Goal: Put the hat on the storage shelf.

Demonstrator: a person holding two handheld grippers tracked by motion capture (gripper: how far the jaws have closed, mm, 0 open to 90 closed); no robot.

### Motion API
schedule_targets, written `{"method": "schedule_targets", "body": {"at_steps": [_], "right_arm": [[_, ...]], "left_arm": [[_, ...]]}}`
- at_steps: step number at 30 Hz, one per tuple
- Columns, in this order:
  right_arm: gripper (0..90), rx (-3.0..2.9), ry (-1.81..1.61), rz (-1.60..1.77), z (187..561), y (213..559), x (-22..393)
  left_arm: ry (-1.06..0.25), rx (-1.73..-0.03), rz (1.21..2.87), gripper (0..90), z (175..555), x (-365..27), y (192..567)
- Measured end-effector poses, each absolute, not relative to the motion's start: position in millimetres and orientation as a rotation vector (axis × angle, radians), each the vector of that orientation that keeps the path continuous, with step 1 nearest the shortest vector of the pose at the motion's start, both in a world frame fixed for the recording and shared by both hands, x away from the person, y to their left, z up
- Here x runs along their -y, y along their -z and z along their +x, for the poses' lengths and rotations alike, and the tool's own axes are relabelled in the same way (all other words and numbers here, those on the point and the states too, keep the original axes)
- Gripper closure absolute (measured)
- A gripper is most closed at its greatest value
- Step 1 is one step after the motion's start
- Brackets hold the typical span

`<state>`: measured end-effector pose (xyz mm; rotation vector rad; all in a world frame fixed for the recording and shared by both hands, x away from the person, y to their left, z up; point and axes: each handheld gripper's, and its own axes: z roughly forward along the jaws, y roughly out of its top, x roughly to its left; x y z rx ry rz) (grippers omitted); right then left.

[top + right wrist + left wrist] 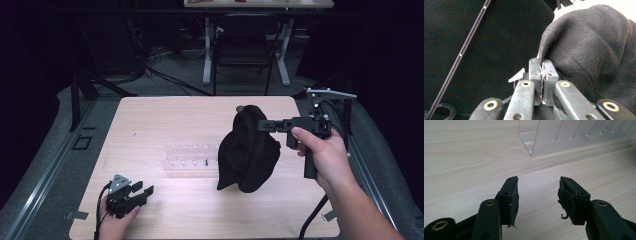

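From above, the right gripper (pixel 261 125), right of centre, pinches the top edge of a black cloth (pixel 248 152) that hangs lengthwise down, its lower end near the table (pixel 150 115) beside a clear rack (pixel 192 160). The left gripper (pixel 141 190) rests at lower left, well apart.

Left gripper view: jaws gape, holding nothing; the rack (pixel 574 135) is cut off at the top edge.

Right gripper view: jaws clamp the cloth (pixel 594 50); its lower part is hidden.

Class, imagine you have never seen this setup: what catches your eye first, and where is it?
First, the black cloth hanging above the middle-right of the wooden table, pinched at its top by the right gripper. Next, the clear plastic rack lying at the table's centre, and the left gripper, jaws apart, at the near-left edge.
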<state>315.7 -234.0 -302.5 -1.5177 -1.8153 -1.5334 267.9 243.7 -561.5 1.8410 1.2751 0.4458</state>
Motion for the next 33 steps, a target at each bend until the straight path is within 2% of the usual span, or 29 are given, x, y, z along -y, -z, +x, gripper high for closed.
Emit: {"method": "schedule_targets", "body": {"at_steps": [25, 33], "right_arm": [[88.4, 1.843, 1.557, -1.531, 360, 299, 208], [88.4, 1.85, 1.538, -1.54, 372, 301, 201]], "left_arm": [[-0.441, -1.255, 1.849, 50.2, 269, -242, 560], [-0.441, -1.254, 1.84, 46.7, 269, -242, 560]]}}
